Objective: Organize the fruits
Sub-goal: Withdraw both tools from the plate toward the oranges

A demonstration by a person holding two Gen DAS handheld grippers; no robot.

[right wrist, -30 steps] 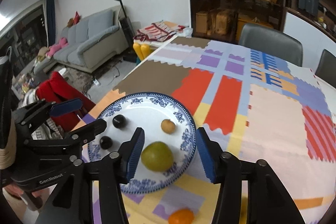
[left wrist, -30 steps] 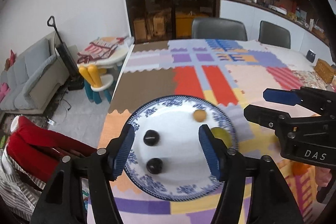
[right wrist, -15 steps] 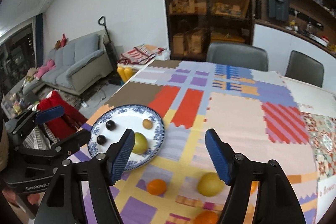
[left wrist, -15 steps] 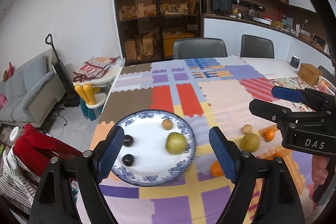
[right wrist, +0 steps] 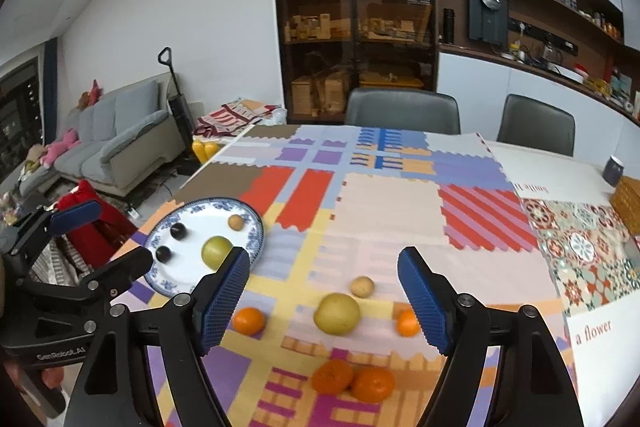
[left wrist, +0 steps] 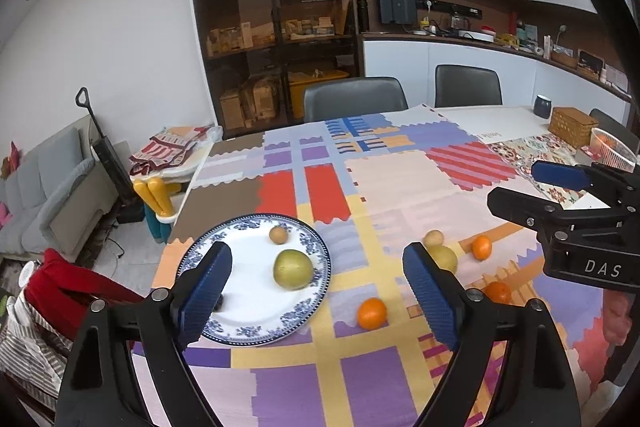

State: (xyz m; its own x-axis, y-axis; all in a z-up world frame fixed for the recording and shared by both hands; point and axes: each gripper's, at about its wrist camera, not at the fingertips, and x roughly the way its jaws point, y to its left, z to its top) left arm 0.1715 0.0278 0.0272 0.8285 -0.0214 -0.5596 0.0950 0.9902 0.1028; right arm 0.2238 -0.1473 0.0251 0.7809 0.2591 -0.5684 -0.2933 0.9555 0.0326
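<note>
Both sets of jaws stand wide apart with nothing between the pads; they have just been opening. My left gripper [left wrist: 316, 291] hangs above the near edge of the blue-rimmed plate [left wrist: 316, 281], and my right gripper [right wrist: 322, 297] hangs above the loose fruit on the near right of the table [right wrist: 384, 211].

On the plate lie a green pear [right wrist: 216, 250], a small tan fruit [right wrist: 236, 221] and two dark plums [right wrist: 177, 230], all apart from one another. Off the plate I count a second pear [right wrist: 337, 313] with a small tan fruit [right wrist: 362, 286] just beyond it, an orange [right wrist: 249, 320] to its left, another orange [right wrist: 406, 322] to its right, and two oranges [right wrist: 352, 381] touching each other nearest me.

I judge the step in hand to be the interval between a delivery and the next pick. The right gripper is best placed: lower it over the second pear, centre the jaws, and close gently, since round fruit may roll aside.
</note>
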